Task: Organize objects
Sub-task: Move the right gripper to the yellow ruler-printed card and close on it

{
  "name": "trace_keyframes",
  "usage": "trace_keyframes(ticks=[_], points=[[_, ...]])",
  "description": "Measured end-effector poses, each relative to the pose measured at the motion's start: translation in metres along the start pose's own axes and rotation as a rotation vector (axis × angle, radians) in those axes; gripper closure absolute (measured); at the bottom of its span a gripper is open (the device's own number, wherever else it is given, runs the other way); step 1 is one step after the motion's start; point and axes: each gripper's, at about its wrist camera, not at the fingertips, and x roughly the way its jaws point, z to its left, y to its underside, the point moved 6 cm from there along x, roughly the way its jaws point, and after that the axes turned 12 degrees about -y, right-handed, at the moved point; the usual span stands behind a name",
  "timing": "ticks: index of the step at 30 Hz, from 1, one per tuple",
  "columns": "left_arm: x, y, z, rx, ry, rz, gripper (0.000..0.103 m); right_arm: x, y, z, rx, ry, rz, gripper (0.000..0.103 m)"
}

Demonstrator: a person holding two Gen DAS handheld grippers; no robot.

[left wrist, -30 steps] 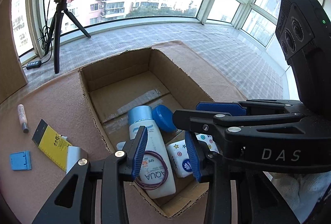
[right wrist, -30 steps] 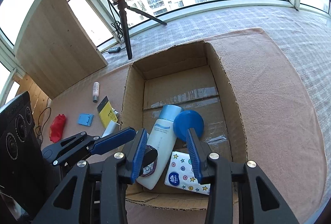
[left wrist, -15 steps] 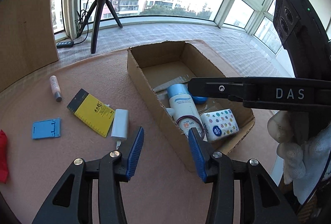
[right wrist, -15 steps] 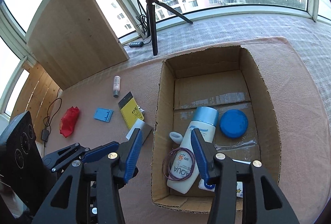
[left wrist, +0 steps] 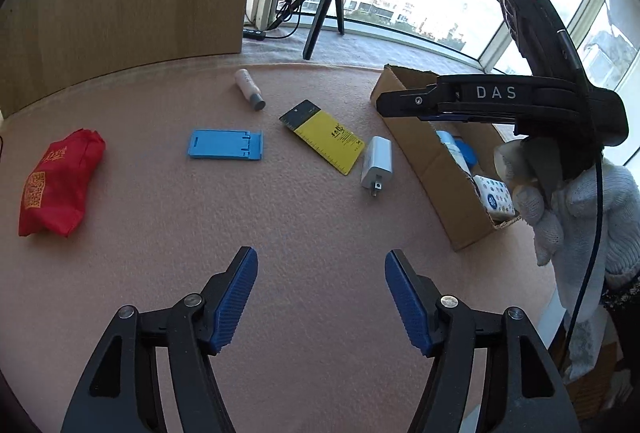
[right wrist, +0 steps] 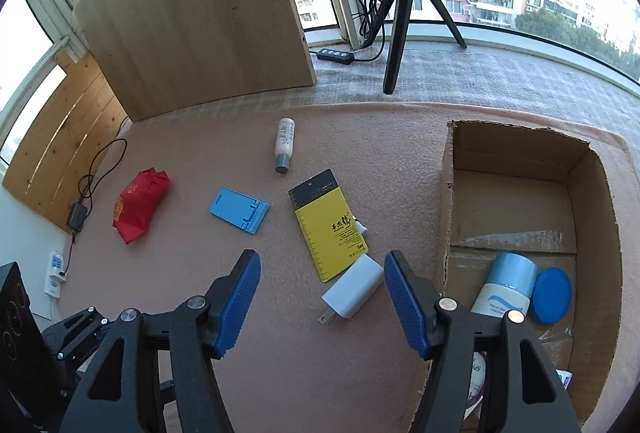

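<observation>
Over pink mat, your left tongs [left wrist: 318,297] hang wide open, empty; right tongs [right wrist: 322,299] likewise spread, nothing held. Charger [right wrist: 354,287] lies just ahead of right tongs, touching yellow card [right wrist: 328,225], beside box [right wrist: 448,193]. Farther out: blue stand [right wrist: 239,210], small bottle [right wrist: 284,143], red pouch [right wrist: 140,203]. Sunscreen [right wrist: 506,287], blue lid [right wrist: 552,295] already in box. Risks: close on charger carelessly and you likely drag card along; smooth shell may slip; box wall may catch right finger.

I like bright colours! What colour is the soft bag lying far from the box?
Red, with gold print; the soft cloth bag shows best in the left wrist view.
</observation>
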Motion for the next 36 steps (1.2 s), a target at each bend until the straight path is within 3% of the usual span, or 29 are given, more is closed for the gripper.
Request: trace_keyframes(ticks=[8, 13, 17, 25, 36], points=[[-0.01, 0.017, 0.044, -0.06, -0.019, 0.01, 0.033, 0.053, -0.019, -0.005, -0.018, 0.047, 0.094, 0.04], [-0.012, 0.023, 0.06, -0.086, -0.02, 0.015, 0.033, 0.076, -0.023, 0.001, -0.097, 0.094, 0.17, 0.032], [-0.014, 0.026, 0.065, -0.093, -0.017, 0.016, 0.033, 0.093, -0.025, 0.0, -0.156, 0.164, 0.226, 0.031], [-0.016, 0.027, 0.083, -0.136, -0.014, 0.006, 0.033, 0.109, -0.024, -0.003, -0.199, 0.227, 0.28, 0.031], [-0.016, 0.031, 0.093, -0.172, -0.003, 0.008, 0.033, 0.112, -0.019, -0.008, -0.192, 0.235, 0.302, 0.031]])
